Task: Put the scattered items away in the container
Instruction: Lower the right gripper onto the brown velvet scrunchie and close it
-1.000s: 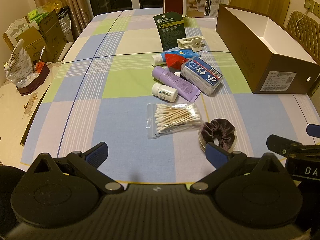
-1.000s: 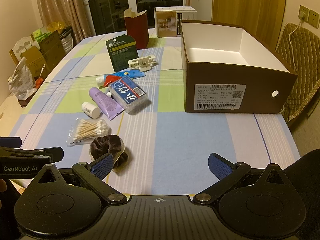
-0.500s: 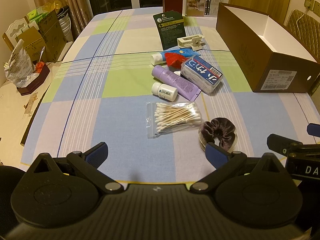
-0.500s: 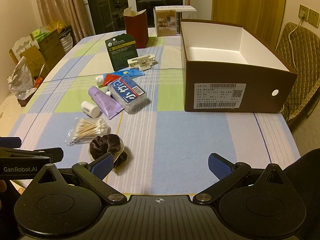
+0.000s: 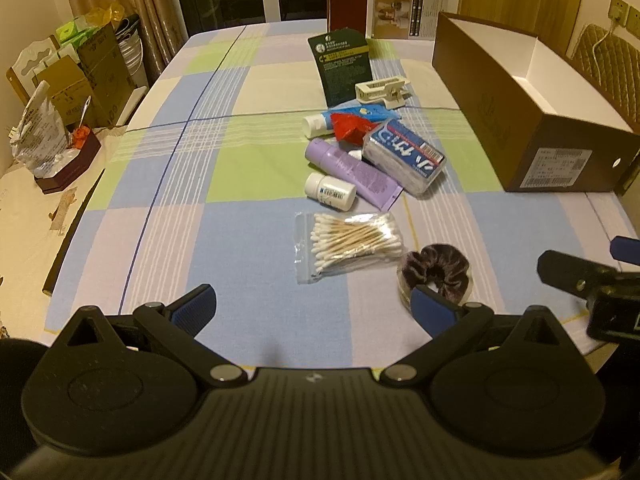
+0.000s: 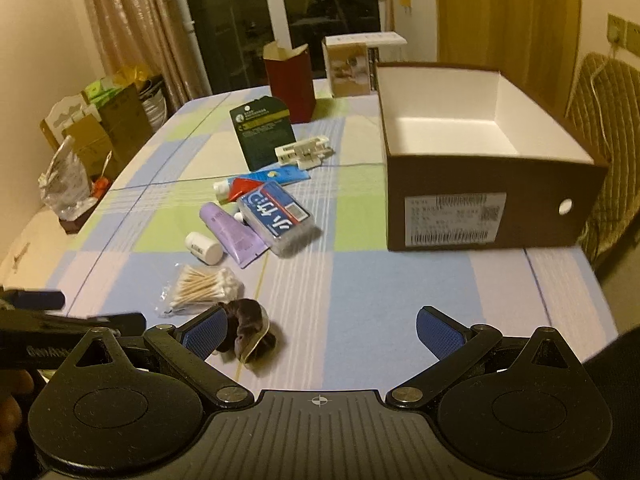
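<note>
Scattered on the checked tablecloth lie a bag of cotton swabs (image 5: pixel 352 240) (image 6: pixel 204 286), a dark velvet scrunchie (image 5: pixel 438 274) (image 6: pixel 248 328), a small white bottle (image 5: pixel 330 191) (image 6: pixel 204 247), a purple tube (image 5: pixel 352 170) (image 6: pixel 234 234), a blue-labelled clear pack (image 5: pixel 404 156) (image 6: pixel 276 214), a blue toothpaste tube (image 5: pixel 344 118), a white clip (image 5: pixel 382 90) and a dark green card (image 5: pixel 340 64). The brown box (image 6: pixel 480 212) (image 5: pixel 500 96) stands at the right with a white, empty inside. My left gripper (image 5: pixel 316 308) and right gripper (image 6: pixel 320 328) both hover open near the front edge, holding nothing.
A dark red carton (image 6: pixel 290 78) and a white printed box (image 5: pixel 404 10) stand at the table's far end. Cardboard boxes and bags (image 5: pixel 80 76) sit on a side surface to the left. A padded chair (image 6: pixel 604 120) is behind the brown box.
The right gripper has moved forward and tilted, so the scrunchie now lies close to its left finger. The left gripper has barely shifted. No item on the table moved.
</note>
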Demonstrator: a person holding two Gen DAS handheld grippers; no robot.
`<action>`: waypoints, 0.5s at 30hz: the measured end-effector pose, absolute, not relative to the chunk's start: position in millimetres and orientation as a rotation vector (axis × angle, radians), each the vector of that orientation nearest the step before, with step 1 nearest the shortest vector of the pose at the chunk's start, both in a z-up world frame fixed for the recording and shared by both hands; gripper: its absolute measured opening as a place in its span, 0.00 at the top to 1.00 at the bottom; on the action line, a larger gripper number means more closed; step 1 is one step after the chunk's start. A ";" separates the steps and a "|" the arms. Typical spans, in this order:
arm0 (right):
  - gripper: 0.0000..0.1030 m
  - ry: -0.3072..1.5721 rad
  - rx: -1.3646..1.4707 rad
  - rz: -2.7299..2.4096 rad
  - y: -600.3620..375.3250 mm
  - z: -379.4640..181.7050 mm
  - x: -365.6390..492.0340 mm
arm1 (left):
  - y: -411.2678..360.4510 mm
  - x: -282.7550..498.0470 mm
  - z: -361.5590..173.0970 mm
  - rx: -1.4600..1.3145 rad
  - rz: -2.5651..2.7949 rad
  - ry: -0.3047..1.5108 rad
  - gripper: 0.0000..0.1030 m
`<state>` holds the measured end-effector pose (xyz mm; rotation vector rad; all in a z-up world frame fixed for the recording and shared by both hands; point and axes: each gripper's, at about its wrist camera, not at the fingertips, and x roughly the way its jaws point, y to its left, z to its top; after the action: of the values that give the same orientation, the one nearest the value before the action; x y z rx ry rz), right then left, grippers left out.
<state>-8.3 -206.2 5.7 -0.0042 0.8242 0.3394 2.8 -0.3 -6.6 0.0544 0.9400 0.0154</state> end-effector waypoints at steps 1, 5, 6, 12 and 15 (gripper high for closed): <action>0.00 0.829 -0.022 0.348 -203.2 6.0 -6.9 | 0.7 4.4 -3.4 0.059 0.012 0.933 0.01; 0.00 0.883 -0.068 0.394 -189.8 0.0 -0.4 | 9.0 17.0 7.1 0.103 0.025 0.895 0.01; 0.00 0.894 -0.060 0.410 -186.9 -3.2 1.0 | 13.0 22.0 9.0 0.109 0.036 0.888 0.01; 0.00 0.931 -0.084 0.474 -158.6 -26.3 8.0 | 51.4 51.3 17.3 0.023 0.064 0.879 0.01; 0.00 0.929 -0.111 0.500 -143.4 -37.2 8.6 | 64.5 61.4 17.2 -0.009 0.050 0.883 0.01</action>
<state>8.6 -143.4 -37.2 -0.1110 0.9285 0.4999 61.4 64.5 17.2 -0.0090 0.8827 0.0505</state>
